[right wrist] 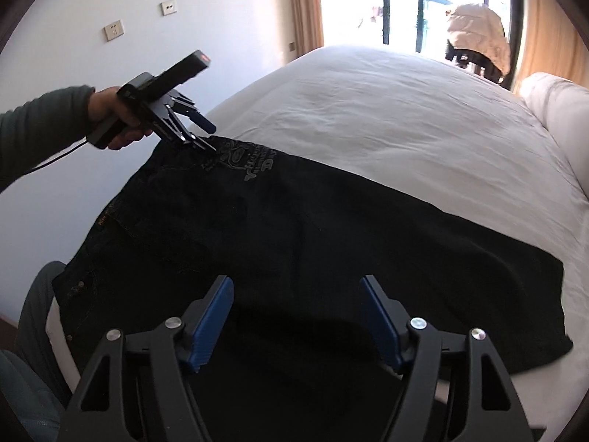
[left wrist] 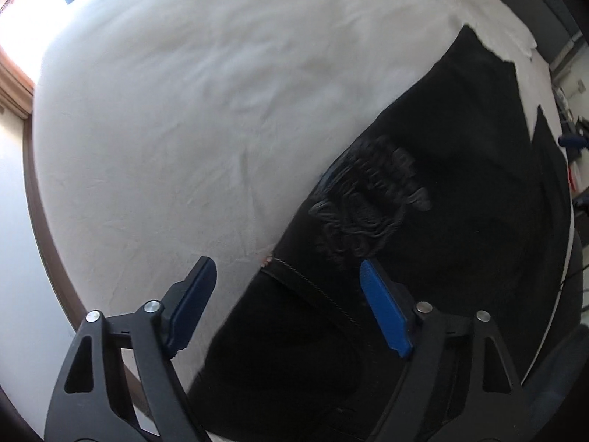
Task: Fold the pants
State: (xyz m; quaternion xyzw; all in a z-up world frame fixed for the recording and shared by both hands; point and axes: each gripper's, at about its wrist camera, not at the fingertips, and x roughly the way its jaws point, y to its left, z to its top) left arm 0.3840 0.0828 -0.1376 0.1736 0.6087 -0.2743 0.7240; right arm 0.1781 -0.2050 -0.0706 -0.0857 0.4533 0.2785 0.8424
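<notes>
Pants (right wrist: 294,228), black with a grey printed emblem (right wrist: 241,164) on the cloth, lie spread flat across the white bed sheet (right wrist: 405,121), which serves as the landmark here: they cover its near part, waistband toward the wall side, legs running toward the pillow (right wrist: 556,110) at the sheet's far edge. The left gripper (left wrist: 289,280) hangs over the sheet's near edge with its blue-padded fingers (left wrist: 383,313) well apart; one finger stands above bare sheet, the other above the black cloth beside the emblem, and nothing is clamped between them. In the right wrist view a hand (right wrist: 110,118) in a grey sleeve carries it, tips down at the pants' upper edge. The right gripper (right wrist: 296,294) is poised over the pants near the sheet's front, fingers likewise spread wide, with cloth below but none pinched.
</notes>
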